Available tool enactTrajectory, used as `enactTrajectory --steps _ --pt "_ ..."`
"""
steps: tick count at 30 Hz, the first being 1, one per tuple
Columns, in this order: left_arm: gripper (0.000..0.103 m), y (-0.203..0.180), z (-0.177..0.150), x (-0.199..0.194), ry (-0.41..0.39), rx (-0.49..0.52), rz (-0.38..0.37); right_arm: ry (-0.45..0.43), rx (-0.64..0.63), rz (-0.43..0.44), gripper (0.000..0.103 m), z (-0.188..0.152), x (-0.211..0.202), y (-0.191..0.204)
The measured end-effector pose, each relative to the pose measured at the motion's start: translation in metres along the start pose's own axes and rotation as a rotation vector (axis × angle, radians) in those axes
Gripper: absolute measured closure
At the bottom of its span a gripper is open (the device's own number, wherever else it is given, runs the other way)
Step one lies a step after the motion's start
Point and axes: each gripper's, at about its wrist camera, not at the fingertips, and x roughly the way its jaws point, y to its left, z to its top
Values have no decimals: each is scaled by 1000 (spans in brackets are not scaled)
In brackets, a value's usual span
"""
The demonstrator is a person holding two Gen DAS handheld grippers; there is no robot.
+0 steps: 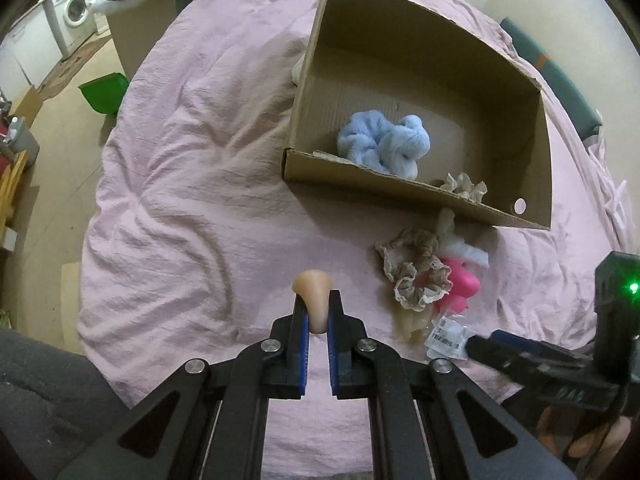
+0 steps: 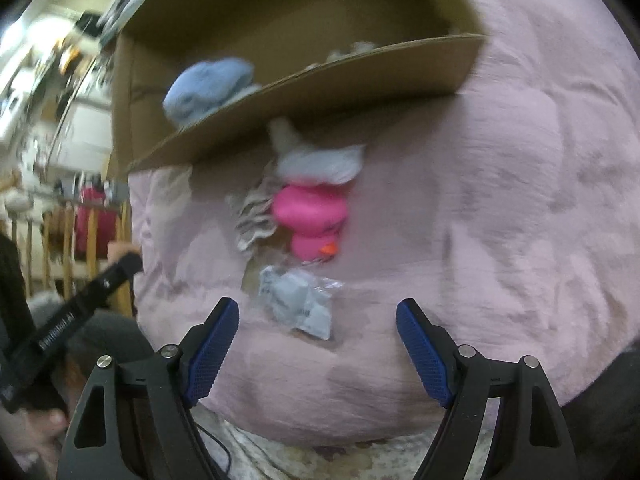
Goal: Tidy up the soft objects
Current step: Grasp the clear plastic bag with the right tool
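My left gripper (image 1: 318,300) is shut on a beige soft squishy piece (image 1: 314,294) above the pink bedsheet. A cardboard box (image 1: 400,190) ahead holds a light blue scrunchie (image 1: 382,144) and a beige scrunchie (image 1: 464,186). In front of the box lie a lace beige scrunchie (image 1: 414,274), a pink rubber duck (image 1: 460,282), a white fluffy item (image 1: 468,252) and a clear plastic packet (image 1: 446,338). My right gripper (image 2: 318,314) is open, just short of the packet (image 2: 298,300), with the duck (image 2: 310,220) beyond. Its body shows in the left view (image 1: 540,364).
The pink bedsheet (image 1: 192,168) covers the bed. A green bin (image 1: 104,94) and a washing machine (image 1: 76,10) stand on the floor to the left. A dark grey cloth (image 1: 44,392) lies at the near left.
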Motion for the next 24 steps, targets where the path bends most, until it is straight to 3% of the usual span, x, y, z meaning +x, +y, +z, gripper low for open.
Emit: enactTrajectory --steps 6,9,11,16,24 --pt "96 -5 0 -1 -13 25 8 30 -108 -99 17 4 26 22" --pt "96 -7 1 2 -15 30 18 31 -158 -148 28 4 32 28" --pt "96 -6 2 4 -13 20 17 25 -177 -184 50 3 33 28" --pt "96 -2 4 5 -13 7 19 27 -162 -170 79 0 24 18" --pt "96 8 1 -16 -64 -11 12 -25 -102 -41 80 -8 -40 2"
